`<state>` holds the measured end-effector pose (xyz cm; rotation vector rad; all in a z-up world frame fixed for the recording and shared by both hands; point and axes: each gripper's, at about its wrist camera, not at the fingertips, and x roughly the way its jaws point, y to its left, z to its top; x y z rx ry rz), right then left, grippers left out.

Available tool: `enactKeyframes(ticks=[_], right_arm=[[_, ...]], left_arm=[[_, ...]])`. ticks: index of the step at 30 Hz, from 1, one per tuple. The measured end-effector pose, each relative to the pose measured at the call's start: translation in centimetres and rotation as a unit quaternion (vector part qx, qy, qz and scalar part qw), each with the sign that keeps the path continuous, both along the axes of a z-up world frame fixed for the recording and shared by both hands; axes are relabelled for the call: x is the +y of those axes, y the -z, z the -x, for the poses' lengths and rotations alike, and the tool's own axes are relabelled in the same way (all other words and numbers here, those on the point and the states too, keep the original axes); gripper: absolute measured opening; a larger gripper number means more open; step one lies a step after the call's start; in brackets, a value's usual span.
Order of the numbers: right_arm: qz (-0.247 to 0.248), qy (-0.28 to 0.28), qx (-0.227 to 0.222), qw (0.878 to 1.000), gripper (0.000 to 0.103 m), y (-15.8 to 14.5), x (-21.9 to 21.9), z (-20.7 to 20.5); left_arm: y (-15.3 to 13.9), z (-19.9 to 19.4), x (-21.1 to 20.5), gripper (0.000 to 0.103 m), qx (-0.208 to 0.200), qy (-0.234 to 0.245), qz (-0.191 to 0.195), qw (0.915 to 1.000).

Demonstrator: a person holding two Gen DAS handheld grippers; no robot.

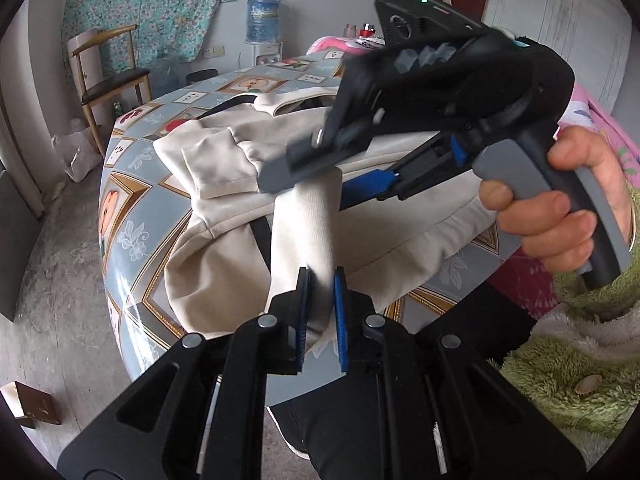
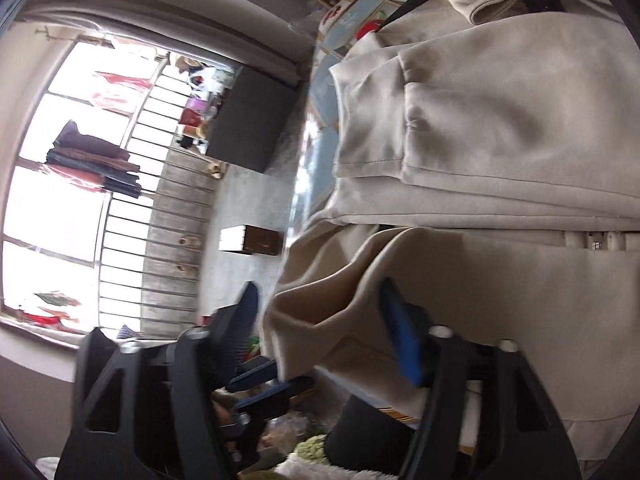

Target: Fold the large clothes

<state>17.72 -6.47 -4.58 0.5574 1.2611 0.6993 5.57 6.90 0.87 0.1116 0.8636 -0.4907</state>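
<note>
A cream jacket [image 1: 400,216] lies spread on a table with a patterned blue cloth [image 1: 132,208]. My left gripper [image 1: 320,300] is shut on the end of the jacket's sleeve [image 1: 304,232], which rises lifted off the table. Further up the same sleeve, a hand [image 1: 560,216] holds my right gripper [image 1: 312,188], and the sleeve passes between its fingers. In the right wrist view the right gripper [image 2: 320,316] straddles a fold of the jacket [image 2: 480,120]. Its left pad [image 2: 244,320] stands clear of the cloth, so the jaws are open around it.
A wooden chair [image 1: 108,80] and a water dispenser [image 1: 262,20] stand beyond the table. On the floor are a plastic bag [image 1: 76,152] and a brown box [image 1: 36,404]. Pink bedding [image 1: 600,120] lies at the right. A barred window [image 2: 80,200] fills the right wrist view's left side.
</note>
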Motion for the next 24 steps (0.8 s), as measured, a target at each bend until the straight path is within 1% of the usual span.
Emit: enactKeyframes(ticks=[2,3,4,5,6,7,8,10,11,13,15,16,17,18,21,23,24], right_arm=[[0.016,0.003,-0.008,1.000,0.022,0.2,-0.3,0.3],[0.021,0.003,-0.017,1.000,0.018,0.2,-0.2,0.5],[0.027,0.003,-0.026,0.999,0.014,0.0,-0.2,0.7],[0.031,0.002,-0.034,0.999,0.011,-0.2,-0.2,1.1],[0.035,0.001,-0.040,0.999,0.011,-0.3,-0.2,1.3],[0.037,0.000,-0.046,0.998,0.011,-0.4,-0.3,1.5],[0.036,-0.002,-0.048,0.998,0.011,-0.5,-0.4,1.7],[0.030,-0.004,-0.051,0.998,0.011,-0.9,-0.8,2.2],[0.026,-0.005,-0.051,0.998,0.011,-1.1,-0.9,2.4],[0.020,-0.009,-0.053,0.998,0.011,-1.4,-1.1,2.7],[0.012,-0.013,-0.054,0.998,0.011,-1.6,-1.1,2.8],[0.008,-0.015,-0.053,0.998,0.011,-1.6,-1.2,2.8],[0.004,-0.015,-0.052,0.998,0.011,-1.6,-1.2,2.8],[-0.002,-0.015,-0.051,0.999,0.011,-1.5,-1.4,2.8],[-0.028,-0.011,-0.045,0.999,0.014,-1.5,-2.5,3.1],[-0.054,-0.009,-0.033,0.998,0.024,-1.3,-3.6,3.3],[-0.062,-0.004,-0.034,0.997,0.025,-1.3,-4.4,3.5]], left_arm=[[0.0,0.1,0.2,0.012,0.002,-0.005,-0.002,1.0000],[0.0,0.2,0.3,0.012,0.000,-0.008,-0.004,1.0000],[-0.1,0.2,0.4,0.015,0.001,-0.010,-0.001,1.0000],[-0.2,0.2,0.5,0.023,0.003,-0.010,0.003,0.9999],[-0.3,0.1,0.5,0.028,0.002,-0.011,0.008,0.9999],[-0.4,0.1,0.5,0.042,-0.002,-0.013,0.011,0.9999],[-0.5,0.0,0.4,0.050,-0.006,-0.014,0.008,0.9999],[-0.2,-0.6,-0.4,0.055,-0.012,-0.009,-0.012,0.9998],[0.1,-0.9,-0.7,0.055,-0.012,-0.006,-0.021,0.9997],[1.2,-1.9,-1.4,0.055,-0.006,-0.005,-0.042,0.9991],[1.8,-2.7,-1.6,0.054,-0.001,-0.007,-0.040,0.9992],[2.1,-3.2,-1.5,0.050,0.003,-0.010,-0.033,0.9994],[2.2,-3.5,-1.4,0.038,0.006,-0.012,-0.024,0.9996],[2.3,-3.8,-1.3,0.033,0.012,-0.013,-0.012,0.9998],[2.1,-4.1,-0.9,0.021,0.012,-0.017,0.015,0.9997],[2.0,-4.1,-0.8,0.012,0.009,-0.020,0.022,0.9995],[2.0,-4.2,-0.7,0.012,0.011,-0.024,0.024,0.9994]])
